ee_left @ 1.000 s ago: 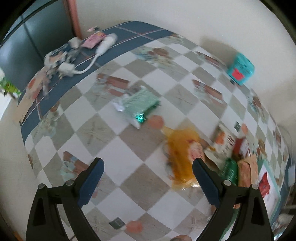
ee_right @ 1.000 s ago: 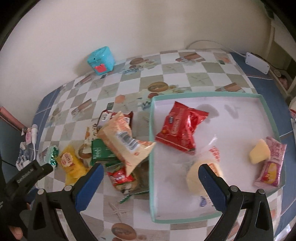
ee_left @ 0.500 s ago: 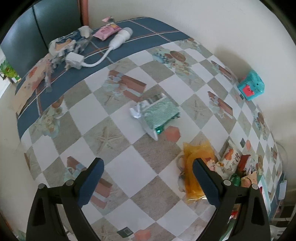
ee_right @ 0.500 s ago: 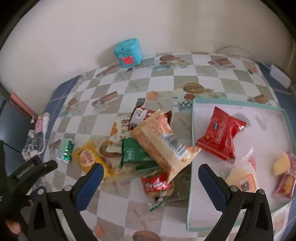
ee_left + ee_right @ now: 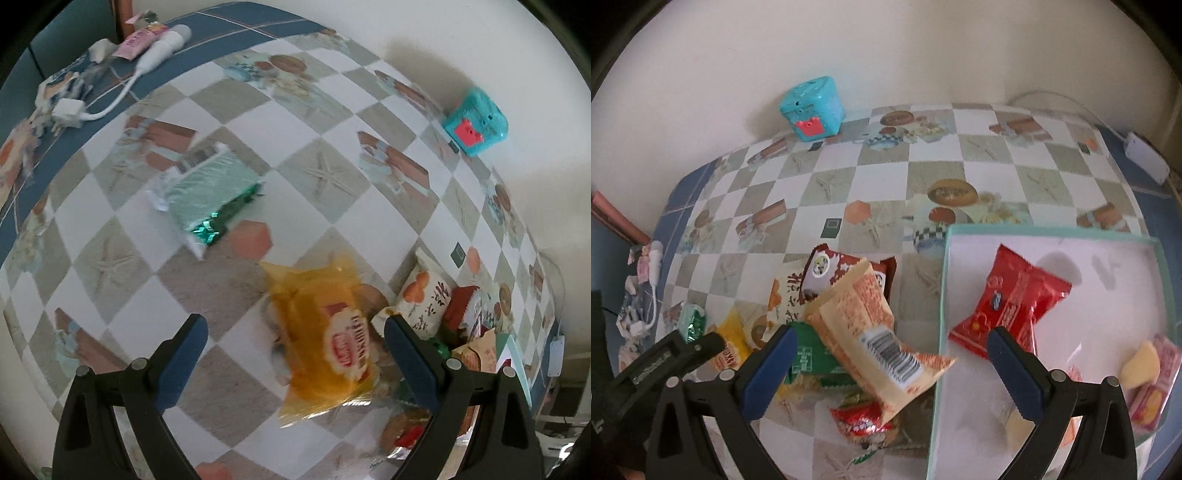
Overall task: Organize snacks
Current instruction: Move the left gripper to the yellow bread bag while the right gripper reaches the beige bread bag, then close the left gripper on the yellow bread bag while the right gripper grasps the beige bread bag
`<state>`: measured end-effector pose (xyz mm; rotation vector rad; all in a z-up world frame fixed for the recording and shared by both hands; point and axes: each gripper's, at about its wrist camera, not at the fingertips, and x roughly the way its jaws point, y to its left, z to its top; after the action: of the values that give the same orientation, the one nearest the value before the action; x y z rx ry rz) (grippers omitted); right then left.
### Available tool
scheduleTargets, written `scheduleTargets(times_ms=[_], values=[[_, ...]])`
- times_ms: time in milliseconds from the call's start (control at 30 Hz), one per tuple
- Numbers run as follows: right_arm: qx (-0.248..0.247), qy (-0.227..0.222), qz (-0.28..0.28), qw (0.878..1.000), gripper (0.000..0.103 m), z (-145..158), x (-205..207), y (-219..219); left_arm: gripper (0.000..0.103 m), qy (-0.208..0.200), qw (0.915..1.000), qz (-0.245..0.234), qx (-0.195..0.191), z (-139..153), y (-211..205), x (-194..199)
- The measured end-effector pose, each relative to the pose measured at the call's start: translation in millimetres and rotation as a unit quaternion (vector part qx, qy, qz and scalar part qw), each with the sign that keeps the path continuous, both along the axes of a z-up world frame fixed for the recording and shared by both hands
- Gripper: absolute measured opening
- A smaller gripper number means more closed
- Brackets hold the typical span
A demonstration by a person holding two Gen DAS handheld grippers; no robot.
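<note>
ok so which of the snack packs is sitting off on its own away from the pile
The mint-green foil pack. It lies alone on the checked cloth, clear of the yellow pack and the heap beside the tray; every other loose snack touches or overlaps a neighbour.

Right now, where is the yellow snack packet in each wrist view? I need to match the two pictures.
Left wrist: the yellow snack packet lies low and centre, between the open fingers of the left gripper.
Right wrist: the same packet is at lower left, partly hidden behind the left gripper.
Shared landmark: the teal cube toy by the wall.
</note>
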<state>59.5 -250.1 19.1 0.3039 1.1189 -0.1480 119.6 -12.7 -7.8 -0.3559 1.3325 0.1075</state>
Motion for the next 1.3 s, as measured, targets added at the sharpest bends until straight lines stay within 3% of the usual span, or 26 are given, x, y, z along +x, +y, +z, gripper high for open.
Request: scheduleTargets(times_ms=[67,200,433,567,600,633,700,767,833,933,1100,1300], values=[[-0.004,0.002,0.011,1.000,0.102,-3.1,4.0,3.0,0.096,-0.001,1.0000,-0.001,0.001,-1.0,-1.7,3.2],[-0.014,0.009,0.033,0.999,0.084,-11.0,10.3,12.0,0.096,0.002,0.9999,0.001,0.012,-5.5,-0.3,7.3],[-0.014,0.027,0.051,0.998,0.076,-26.4,11.4,21.8,0.095,0.011,0.9999,-0.009,0.005,-10.4,-3.7,5.9],[-0.013,0.034,0.053,0.998,0.063,-33.2,10.1,23.8,0.093,0.016,0.9997,-0.016,0.003,-12.3,-9.6,6.4],[-0.013,0.033,0.054,0.998,0.057,-32.5,9.8,24.0,0.090,0.017,0.9997,-0.018,0.004,-12.5,-10.8,6.1],[-0.016,0.032,0.053,0.998,0.055,-31.7,9.4,24.3,0.078,0.017,0.9997,-0.019,0.004,-13.6,-13.2,6.9],[-0.021,0.032,0.052,0.998,0.050,-31.1,8.6,24.5,0.065,0.023,0.9995,-0.022,0.005,-17.6,-17.0,8.2],[-0.017,0.031,0.049,0.998,0.048,-30.2,7.6,23.0,0.063,0.026,0.9993,-0.025,0.001,-20.2,-19.8,8.8],[-0.014,0.030,0.048,0.998,0.047,-28.8,6.8,21.1,0.052,0.024,0.9993,-0.030,0.001,-19.5,-23.2,8.0],[-0.002,0.027,0.042,0.999,0.046,-26.1,5.6,17.4,0.048,0.016,0.9989,-0.041,0.015,-16.6,-31.0,7.8],[0.009,0.016,0.037,0.999,0.045,-15.3,1.2,13.8,0.045,0.009,0.9990,-0.044,0.008,-11.5,-34.3,7.6],[0.023,-0.009,0.030,0.999,0.042,5.4,-5.8,10.5,0.045,-0.024,0.9985,-0.048,0.008,16.2,-31.4,1.3]])
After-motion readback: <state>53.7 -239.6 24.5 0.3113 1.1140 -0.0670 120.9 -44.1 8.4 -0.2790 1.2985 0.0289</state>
